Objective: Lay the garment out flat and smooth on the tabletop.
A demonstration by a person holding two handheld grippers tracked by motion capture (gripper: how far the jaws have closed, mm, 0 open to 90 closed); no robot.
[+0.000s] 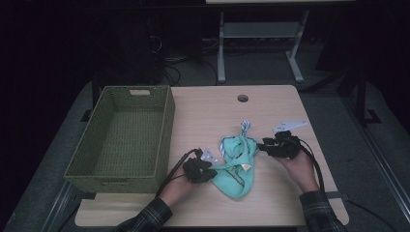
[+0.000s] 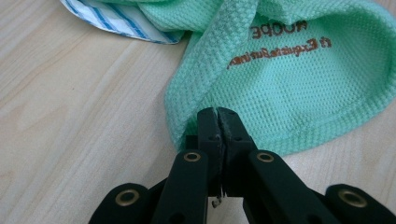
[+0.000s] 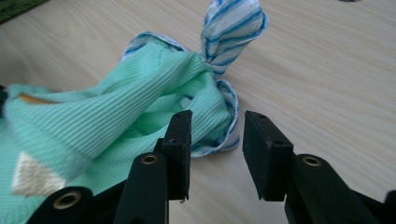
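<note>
A mint-green cloth (image 1: 237,166) with a blue-and-white striped lining lies bunched on the wooden table (image 1: 270,203); its striped end (image 1: 245,126) sticks up at the far side. My left gripper (image 1: 212,169) is at the cloth's left edge. In the left gripper view my left gripper (image 2: 218,114) is shut on the hem of the green cloth (image 2: 289,84). My right gripper (image 1: 263,145) is at the cloth's right side. In the right gripper view my right gripper (image 3: 217,135) stands open, with the folded striped edge (image 3: 229,135) of the cloth (image 3: 116,116) lying in the gap, untouched by the pads.
A green woven basket (image 1: 167,130) with nothing in it stands on the table's left part, close to my left hand. A round cable hole (image 1: 242,98) sits near the far edge. Dark floor and a desk frame (image 1: 221,48) lie beyond the table.
</note>
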